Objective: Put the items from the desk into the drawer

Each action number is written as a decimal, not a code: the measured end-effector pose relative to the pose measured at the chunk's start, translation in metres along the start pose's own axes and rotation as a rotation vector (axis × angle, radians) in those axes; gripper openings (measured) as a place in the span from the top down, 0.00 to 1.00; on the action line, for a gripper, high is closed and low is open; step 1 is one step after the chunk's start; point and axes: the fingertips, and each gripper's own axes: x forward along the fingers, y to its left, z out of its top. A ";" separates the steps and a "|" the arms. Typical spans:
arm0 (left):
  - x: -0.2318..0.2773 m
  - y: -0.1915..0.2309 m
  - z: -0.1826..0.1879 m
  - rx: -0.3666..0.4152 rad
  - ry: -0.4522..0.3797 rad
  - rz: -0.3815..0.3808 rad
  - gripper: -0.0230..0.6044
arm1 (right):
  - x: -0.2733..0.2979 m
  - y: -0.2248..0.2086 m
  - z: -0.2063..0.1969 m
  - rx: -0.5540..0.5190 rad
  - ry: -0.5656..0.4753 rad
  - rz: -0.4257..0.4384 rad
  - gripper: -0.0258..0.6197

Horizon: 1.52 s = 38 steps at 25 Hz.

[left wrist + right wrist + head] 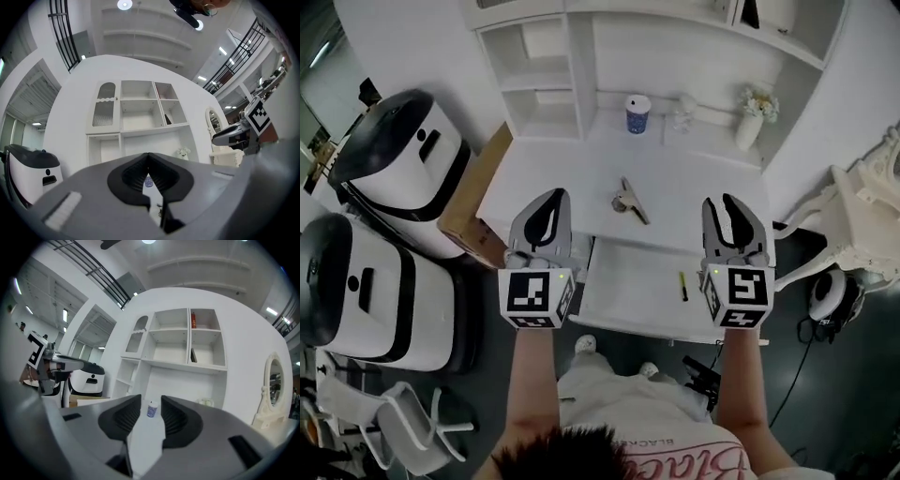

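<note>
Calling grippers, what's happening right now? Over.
Left gripper shut, empty. Right gripper jaws apart, empty. Pen in drawer; tool and cup on desk. Nothing blocks the drawer.

The head view looks steeply down from well above the person onto the desk [572,178], the open drawer [628,295] and both grippers. The left gripper view rides low behind the left gripper [557,195] and faces level across the desk toward the shelf unit [140,112]. The right gripper view does the same from the right gripper [719,200]. All three views share the cup [637,114] and the shelf unit. Each gripper view catches the other gripper at its edge.
</note>
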 end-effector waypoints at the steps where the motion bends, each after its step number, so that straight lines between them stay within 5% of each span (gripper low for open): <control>1: 0.003 0.008 -0.003 -0.004 0.003 -0.004 0.95 | 0.007 0.007 -0.001 0.005 0.010 0.010 0.75; 8: 0.027 0.053 -0.024 -0.024 0.023 -0.034 0.95 | 0.060 0.045 -0.005 -0.019 0.083 0.041 0.55; 21: 0.064 0.123 -0.087 -0.094 0.098 -0.054 0.95 | 0.160 0.117 -0.081 -0.073 0.292 0.129 0.56; 38: 0.098 0.138 -0.155 -0.115 0.189 -0.176 0.95 | 0.230 0.165 -0.225 -0.185 0.631 0.189 0.67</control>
